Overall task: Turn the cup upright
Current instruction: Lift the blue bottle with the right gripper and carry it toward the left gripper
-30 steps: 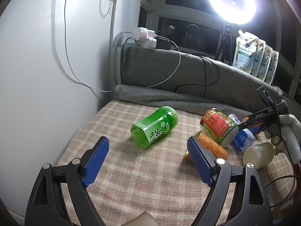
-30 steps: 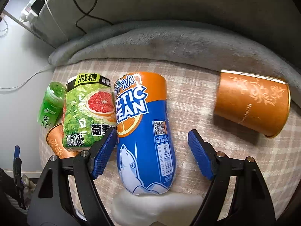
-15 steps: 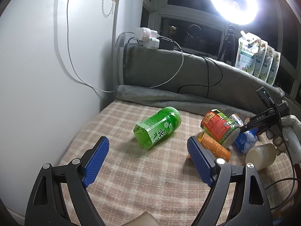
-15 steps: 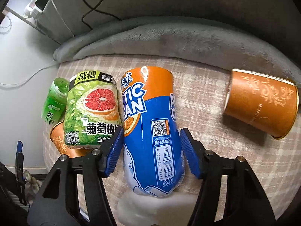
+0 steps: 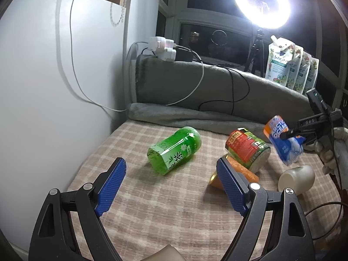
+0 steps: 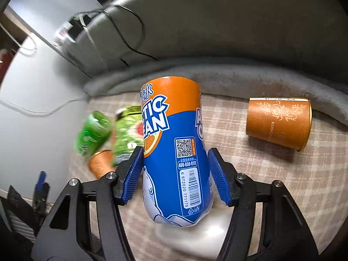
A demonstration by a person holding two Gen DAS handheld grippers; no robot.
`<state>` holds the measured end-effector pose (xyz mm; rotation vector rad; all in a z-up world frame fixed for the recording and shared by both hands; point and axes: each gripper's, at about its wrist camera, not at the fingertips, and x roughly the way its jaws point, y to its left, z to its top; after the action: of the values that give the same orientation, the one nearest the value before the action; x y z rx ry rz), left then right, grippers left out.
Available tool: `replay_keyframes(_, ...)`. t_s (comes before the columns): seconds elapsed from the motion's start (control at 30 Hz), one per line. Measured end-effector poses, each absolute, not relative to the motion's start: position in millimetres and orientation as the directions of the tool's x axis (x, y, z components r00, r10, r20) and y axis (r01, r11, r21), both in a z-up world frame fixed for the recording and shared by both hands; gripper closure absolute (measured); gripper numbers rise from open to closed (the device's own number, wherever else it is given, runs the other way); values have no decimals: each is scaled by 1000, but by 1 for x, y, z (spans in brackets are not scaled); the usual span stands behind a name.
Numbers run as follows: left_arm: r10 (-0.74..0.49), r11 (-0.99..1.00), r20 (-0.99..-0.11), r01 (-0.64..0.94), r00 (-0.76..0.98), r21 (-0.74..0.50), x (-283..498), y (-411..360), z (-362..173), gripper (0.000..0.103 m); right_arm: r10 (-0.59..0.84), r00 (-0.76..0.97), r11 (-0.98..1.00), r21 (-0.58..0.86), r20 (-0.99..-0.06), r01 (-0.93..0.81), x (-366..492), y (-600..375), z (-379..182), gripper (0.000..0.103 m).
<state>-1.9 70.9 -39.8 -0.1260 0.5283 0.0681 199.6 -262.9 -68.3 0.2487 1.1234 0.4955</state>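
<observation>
Two blue pads of the right gripper [image 6: 175, 174] clamp the blue-and-orange cup [image 6: 176, 152] at frame centre, lifted and tilted above the checked cloth [image 6: 282, 174]. The left gripper [image 5: 171, 184] hangs wide open, empty, at lower frame.

Motion-blurred green plastic bottle [image 6: 93, 132] and grapefruit-label cup [image 6: 127, 139] left of blue-orange Arctic Ocean cup [image 6: 176, 152]; their print unreadable
</observation>
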Motion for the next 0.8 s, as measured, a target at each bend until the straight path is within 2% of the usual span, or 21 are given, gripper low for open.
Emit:
replay_keyframes(0.3,-5,992,-515,-62,857,-112,-3,59,-39,18,596,313,801,521,-739,-294,134,-251,-58,40)
replay_keyframes(0.6,-97,988,-544,13,833,-155,-3,44,-43,18,659,198,751,617,-726,-237,80,-228,-103,40)
replay_keyframes(0.8,-204,967,-597,64,776,-247,1,35,-52,18,653,198,758,633,-732,-158,66,-228,-131,39)
